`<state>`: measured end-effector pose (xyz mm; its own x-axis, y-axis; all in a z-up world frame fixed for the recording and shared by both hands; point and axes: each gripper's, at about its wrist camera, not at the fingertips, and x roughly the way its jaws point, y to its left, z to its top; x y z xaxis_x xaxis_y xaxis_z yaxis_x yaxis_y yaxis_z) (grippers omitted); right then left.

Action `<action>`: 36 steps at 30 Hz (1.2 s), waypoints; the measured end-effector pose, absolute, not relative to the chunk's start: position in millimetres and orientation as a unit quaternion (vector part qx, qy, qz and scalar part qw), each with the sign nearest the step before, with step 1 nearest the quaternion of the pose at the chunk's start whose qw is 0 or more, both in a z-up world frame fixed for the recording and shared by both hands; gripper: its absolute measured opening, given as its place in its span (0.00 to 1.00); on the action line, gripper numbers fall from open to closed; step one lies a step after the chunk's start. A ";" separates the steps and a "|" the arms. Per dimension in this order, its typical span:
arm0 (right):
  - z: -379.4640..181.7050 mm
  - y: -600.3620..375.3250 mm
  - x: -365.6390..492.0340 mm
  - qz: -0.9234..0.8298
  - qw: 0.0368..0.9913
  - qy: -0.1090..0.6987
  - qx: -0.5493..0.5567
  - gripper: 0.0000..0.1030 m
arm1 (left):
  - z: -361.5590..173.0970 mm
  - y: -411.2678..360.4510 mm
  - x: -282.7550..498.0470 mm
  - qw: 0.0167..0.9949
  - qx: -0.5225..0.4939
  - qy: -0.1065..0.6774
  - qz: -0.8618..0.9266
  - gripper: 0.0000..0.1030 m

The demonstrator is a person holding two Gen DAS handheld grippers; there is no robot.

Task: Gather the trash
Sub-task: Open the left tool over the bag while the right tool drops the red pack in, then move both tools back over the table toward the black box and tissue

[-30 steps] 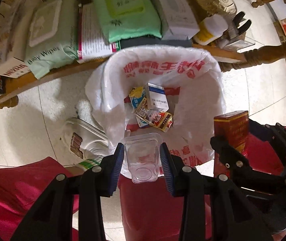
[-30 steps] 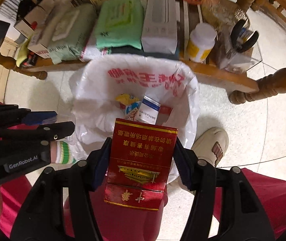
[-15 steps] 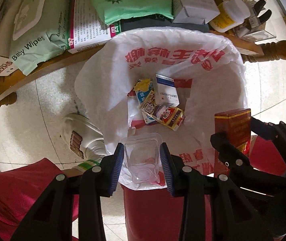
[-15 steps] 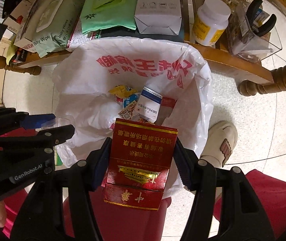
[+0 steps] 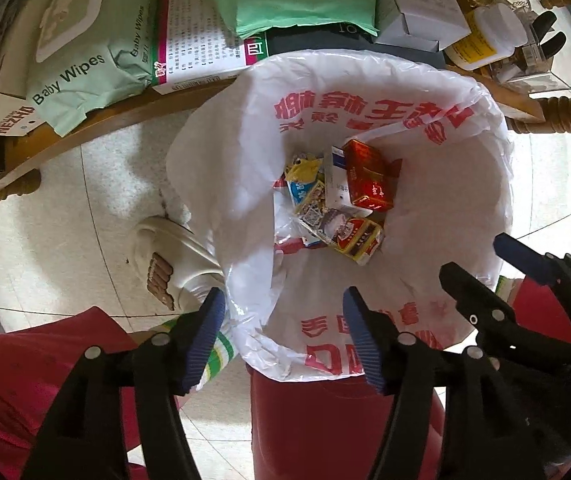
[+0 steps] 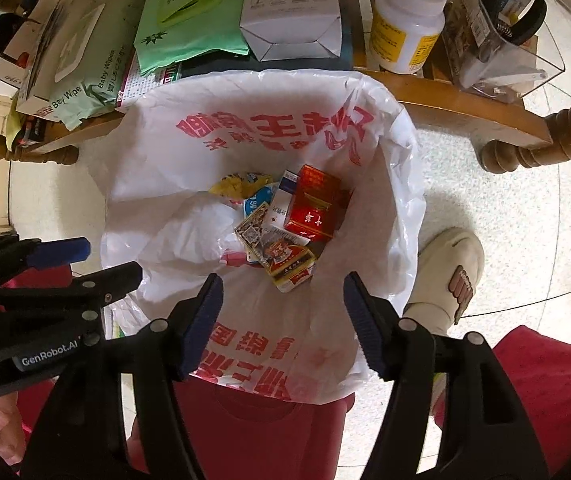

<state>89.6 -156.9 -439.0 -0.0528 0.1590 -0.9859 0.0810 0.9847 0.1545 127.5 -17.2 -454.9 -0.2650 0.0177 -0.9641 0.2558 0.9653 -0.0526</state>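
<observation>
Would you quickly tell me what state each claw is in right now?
Left claw: open, holding nothing, above the bin bag.
Right claw: open, holding nothing; the red box lies in the bag.

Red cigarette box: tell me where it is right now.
The red cigarette box lies at the bottom of the white trash bag, right of centre in both wrist views, resting against a white-and-blue carton on its left.
</observation>
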 end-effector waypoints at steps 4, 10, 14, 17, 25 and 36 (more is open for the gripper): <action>-435.2 -156.2 86.6 0.028 0.684 0.724 0.081 0.64 | -449.5 -16.4 125.5 0.607 0.098 0.783 -0.096 0.64; -407.7 -156.1 76.6 0.039 0.696 0.713 0.079 0.71 | -412.7 -14.2 114.1 0.642 0.139 0.748 -0.090 0.77; -350.7 -155.1 61.5 0.065 0.718 0.690 0.066 0.79 | -363.8 -10.2 94.9 0.661 0.162 0.723 -0.117 0.82; -299.1 -159.6 48.3 0.077 0.739 0.667 0.054 0.84 | -317.9 -5.8 78.1 0.664 0.180 0.710 -0.151 0.83; -154.2 -190.6 48.2 0.081 0.791 0.604 0.055 0.88 | -162.3 2.2 82.1 0.712 0.188 0.643 -0.209 0.86; 14.9 -217.7 73.5 0.089 0.879 0.464 0.062 0.93 | -0.1 -10.8 129.5 0.796 0.220 0.523 -0.210 0.91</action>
<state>73.5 -217.7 14.9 0.5536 0.2148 -0.8046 -0.0998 0.9763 0.1919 129.5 -10.8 -0.1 0.3637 -0.1049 -0.9256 0.5645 0.8152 0.1294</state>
